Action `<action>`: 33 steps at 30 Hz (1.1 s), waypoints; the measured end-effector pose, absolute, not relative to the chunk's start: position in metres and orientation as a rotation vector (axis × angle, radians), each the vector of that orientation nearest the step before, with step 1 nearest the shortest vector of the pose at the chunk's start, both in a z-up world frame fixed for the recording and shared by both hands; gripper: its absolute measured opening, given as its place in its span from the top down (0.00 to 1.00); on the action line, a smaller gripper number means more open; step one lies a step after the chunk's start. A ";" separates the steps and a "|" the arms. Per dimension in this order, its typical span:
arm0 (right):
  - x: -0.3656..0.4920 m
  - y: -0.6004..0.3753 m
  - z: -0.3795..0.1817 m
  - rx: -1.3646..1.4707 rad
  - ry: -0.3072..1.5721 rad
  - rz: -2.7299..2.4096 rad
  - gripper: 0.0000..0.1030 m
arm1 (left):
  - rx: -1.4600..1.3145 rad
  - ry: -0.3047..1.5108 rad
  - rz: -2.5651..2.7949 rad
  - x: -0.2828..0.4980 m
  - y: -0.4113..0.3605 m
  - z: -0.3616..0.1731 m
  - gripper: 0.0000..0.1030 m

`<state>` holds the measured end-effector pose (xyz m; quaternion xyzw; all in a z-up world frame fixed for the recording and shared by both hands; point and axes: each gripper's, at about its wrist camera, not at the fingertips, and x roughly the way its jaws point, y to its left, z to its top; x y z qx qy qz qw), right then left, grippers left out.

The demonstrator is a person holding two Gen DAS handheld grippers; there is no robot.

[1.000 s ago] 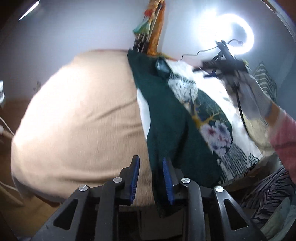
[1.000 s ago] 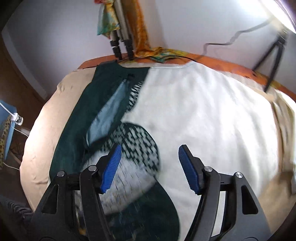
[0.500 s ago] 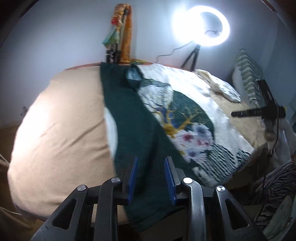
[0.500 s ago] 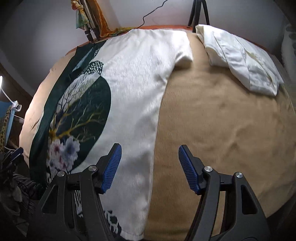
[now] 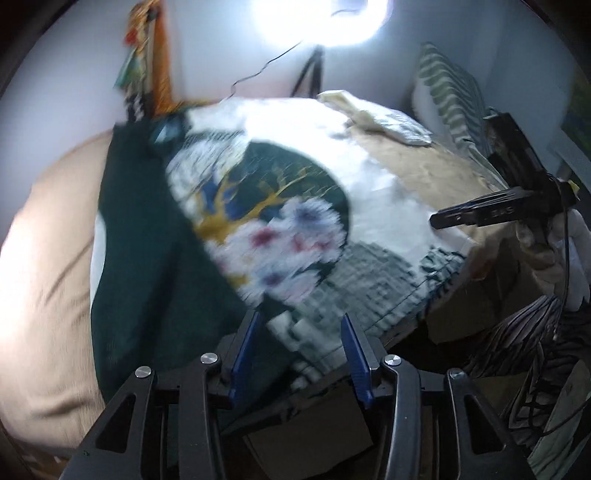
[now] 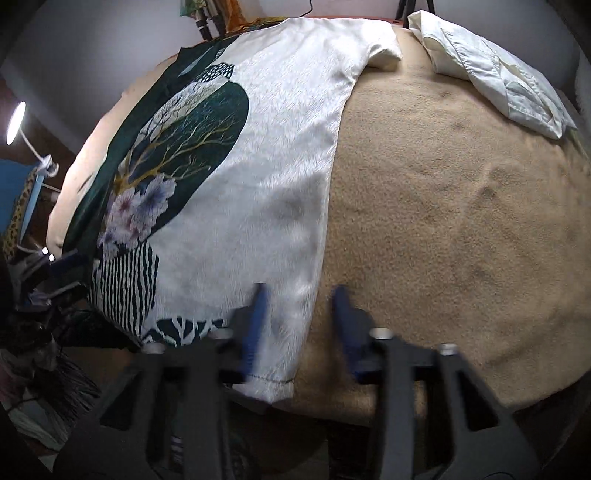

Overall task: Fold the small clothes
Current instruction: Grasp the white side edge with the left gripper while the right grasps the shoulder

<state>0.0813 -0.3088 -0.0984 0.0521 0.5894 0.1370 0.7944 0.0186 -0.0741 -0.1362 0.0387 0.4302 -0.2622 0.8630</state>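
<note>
A bed (image 6: 461, 192) covered in a tan, nubby blanket is seen to fill both views. A large printed shirt (image 6: 280, 155) is spread flat over the bed's left half as seen from the right wrist camera, its collar end toward the far edge and its hem at the near edge. Its right part is plain white; its left part carries a dark green panel with a gold tree, pale flowers and a black-and-white striped patch near the hem. In the blurred left wrist view the same shirt (image 5: 258, 229) is seen with its dark green side lying along the bare tan blanket (image 5: 48, 258).

A folded white garment (image 6: 491, 66) is laid at the far right corner of the bed, well apart from the shirt's hem but near its sleeve. A ring light (image 5: 321, 22) is seen glaring against the wall beyond the far edge.

The right gripper (image 6: 301, 325) is held over the near edge, its blue pads spread, with the shirt's white side seam and hem corner lying between them; nothing is pinched. The left gripper (image 5: 299, 354) is held at the near edge over the shirt's hem, its fingers likewise spread apart, with cloth seen between them but not clamped.
</note>
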 end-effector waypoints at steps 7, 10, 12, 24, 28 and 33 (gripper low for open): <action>0.073 -0.337 -0.089 0.267 1.268 0.343 0.96 | 0.163 0.863 -0.674 0.024 -0.135 -0.120 0.55; 0.072 -0.341 -0.070 0.261 1.212 0.380 0.81 | 0.172 0.851 -0.732 0.027 -0.164 -0.119 0.55; 0.074 -0.356 -0.058 0.298 1.156 0.360 0.54 | 0.182 0.840 -0.765 0.026 -0.186 -0.119 0.55; 0.122 -0.465 -0.043 0.662 0.961 0.381 0.32 | 0.239 0.890 -0.828 0.041 -0.280 -0.145 0.40; 0.150 -0.472 -0.049 0.733 0.945 0.419 0.32 | 0.248 0.880 -0.781 0.047 -0.283 -0.151 0.52; 0.190 -0.465 -0.072 0.795 0.985 0.434 0.32 | 0.152 0.915 -0.786 0.066 -0.272 -0.151 1.00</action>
